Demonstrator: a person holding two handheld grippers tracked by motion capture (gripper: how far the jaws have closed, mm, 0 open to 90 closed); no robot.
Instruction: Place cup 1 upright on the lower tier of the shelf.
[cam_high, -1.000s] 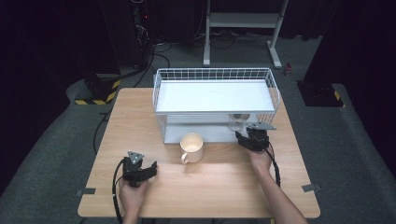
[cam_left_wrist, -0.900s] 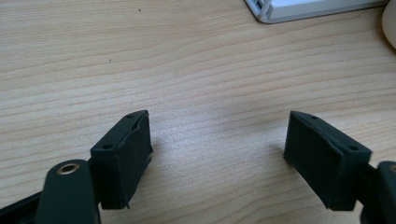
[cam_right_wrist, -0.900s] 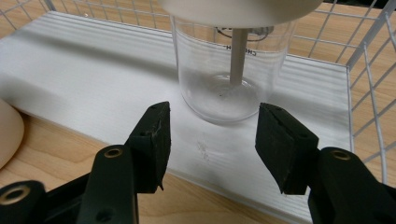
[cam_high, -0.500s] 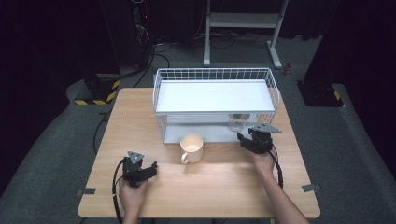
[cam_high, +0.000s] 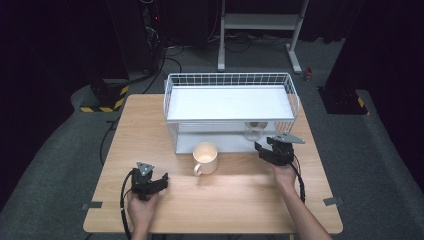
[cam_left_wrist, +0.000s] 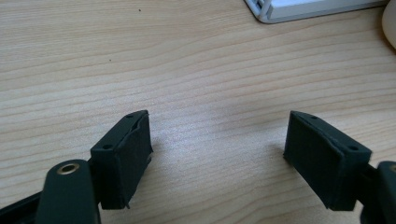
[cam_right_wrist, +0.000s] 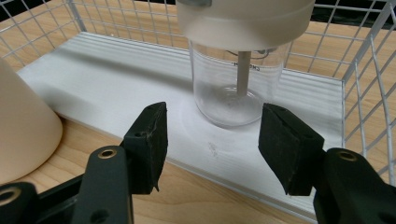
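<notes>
A clear glass jar with a white lid stands on the lower white shelf of a wire rack, at its right end. My right gripper points at the jar from the table just in front of the shelf. Its jaws have just been opening; they stand apart, short of the glass, with nothing between them. A cream mug sits on the table in front of the rack, left of that gripper. My left gripper rests near the front left, open over bare wood.
The wire rack's top tray overhangs the jar, leaving little room above it. Wire mesh closes the shelf's right side. The rack's base corner lies ahead of the left gripper. Cables trail from both grippers along the table's front.
The right gripper has edged slightly to the right and back from the rack's front. The left hand and the mug have not moved.
</notes>
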